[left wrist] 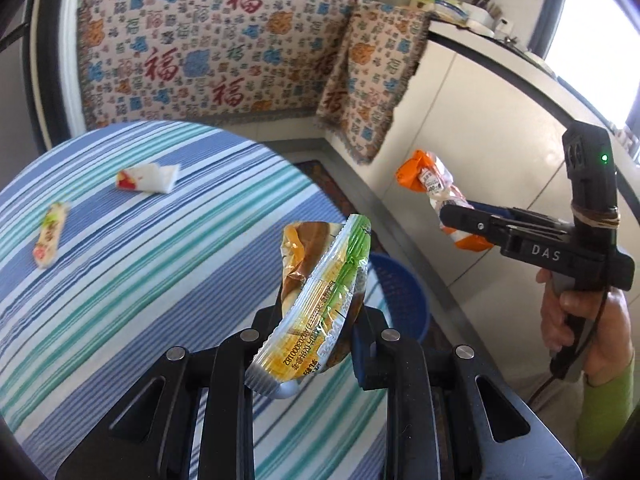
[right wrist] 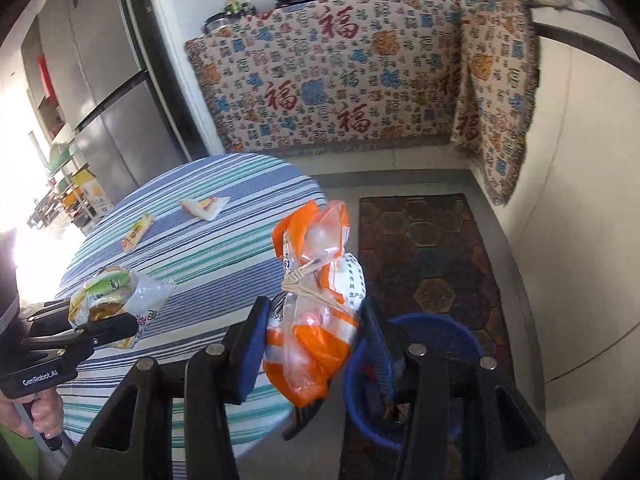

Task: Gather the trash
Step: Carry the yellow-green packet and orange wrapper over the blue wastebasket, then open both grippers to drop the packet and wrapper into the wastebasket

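Right now you are mid-carry, judging by what each gripper holds: both are loaded and the drop into the bin looks like the step in hand.

Nearest, your right gripper [right wrist: 316, 344] is clamped on an orange-and-clear plastic bag [right wrist: 316, 300], its blue pads pressing the bag's lower half from both sides while the top stands up toward twelve o'clock. The blue basket [right wrist: 460, 332] sits on the floor just past the right finger, at about four o'clock from the bag and lower down, beside the table's edge. The bag is not yet over the opening; it hangs near the rim, to its left.

Your left gripper [left wrist: 316, 340] is likewise closed on a green-and-yellow snack wrapper [left wrist: 324, 288], which sticks up and leans toward one o'clock. From that camera the basket [left wrist: 404, 292] shows just behind the wrapper at three o'clock, partly hidden.

The next move, I judge, calls for swinging the right gripper rightward until the bag is above the basket, then letting go; the left follows.

Farther off, on the striped tablecloth [left wrist: 160, 280], two pieces remain: a narrow snack wrapper [left wrist: 50, 236] at ten o'clock from the left gripper, and a white-and-red crumpled wrapper [left wrist: 148, 178] beyond it at eleven o'clock. They lie well apart from both grippers, so expect another trip.
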